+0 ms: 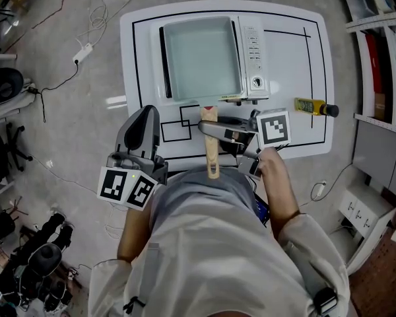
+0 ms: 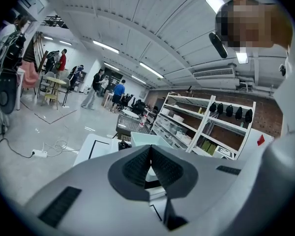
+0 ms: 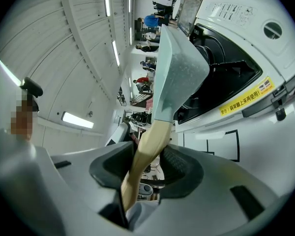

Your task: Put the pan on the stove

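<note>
A square pale-green pan [image 1: 201,58] with a wooden handle [image 1: 212,152] covers the top of the white stove [image 1: 253,51] on the white table [image 1: 138,51]. My right gripper [image 1: 216,129] is shut on the handle, close to the pan's body. In the right gripper view the handle [image 3: 146,151] runs between the pads and the pan [image 3: 176,68] shows edge-on, with a gap to the stove's black top [image 3: 221,58]. My left gripper [image 1: 142,129] hangs at the table's front left edge; its jaws [image 2: 150,167] are shut with nothing between them.
A yellow oil bottle [image 1: 315,107] lies on the table right of the stove. Black lines mark the tabletop [image 1: 178,125]. A power strip [image 1: 83,53] and cables lie on the floor at left. Shelving [image 1: 376,65] stands on the right.
</note>
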Demonstrator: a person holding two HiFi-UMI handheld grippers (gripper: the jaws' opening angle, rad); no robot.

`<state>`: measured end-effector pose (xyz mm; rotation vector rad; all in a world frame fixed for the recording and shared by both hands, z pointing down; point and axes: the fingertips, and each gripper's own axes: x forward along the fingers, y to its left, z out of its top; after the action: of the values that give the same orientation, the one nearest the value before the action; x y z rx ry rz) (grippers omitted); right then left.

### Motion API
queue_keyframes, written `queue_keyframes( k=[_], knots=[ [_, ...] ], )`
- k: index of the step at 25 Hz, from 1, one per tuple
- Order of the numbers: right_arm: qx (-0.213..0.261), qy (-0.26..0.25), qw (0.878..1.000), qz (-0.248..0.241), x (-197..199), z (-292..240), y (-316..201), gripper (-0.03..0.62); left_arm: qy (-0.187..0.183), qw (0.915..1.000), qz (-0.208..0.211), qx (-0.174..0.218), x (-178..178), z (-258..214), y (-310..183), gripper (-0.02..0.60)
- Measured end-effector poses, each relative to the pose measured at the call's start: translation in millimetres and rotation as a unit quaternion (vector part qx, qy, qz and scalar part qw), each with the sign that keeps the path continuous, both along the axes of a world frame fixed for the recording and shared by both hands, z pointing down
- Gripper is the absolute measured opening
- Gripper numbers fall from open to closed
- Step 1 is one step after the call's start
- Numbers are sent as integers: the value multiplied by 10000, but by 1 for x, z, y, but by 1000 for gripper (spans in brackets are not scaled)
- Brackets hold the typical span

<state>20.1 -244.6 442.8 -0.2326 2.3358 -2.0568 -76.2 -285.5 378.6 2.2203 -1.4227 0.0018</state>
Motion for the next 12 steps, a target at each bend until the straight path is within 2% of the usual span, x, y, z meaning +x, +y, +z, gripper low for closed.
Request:
queue_keyframes(
  k=[7, 12],
  knots=[
    [-25, -133, 9999, -6, 1, 3, -4, 172, -13, 10000, -47, -71, 2, 2, 1, 8],
    [23, -31, 10000, -87, 2, 10, -6, 170, -47, 9999, -59, -115, 3, 5, 0, 8]
  ],
)
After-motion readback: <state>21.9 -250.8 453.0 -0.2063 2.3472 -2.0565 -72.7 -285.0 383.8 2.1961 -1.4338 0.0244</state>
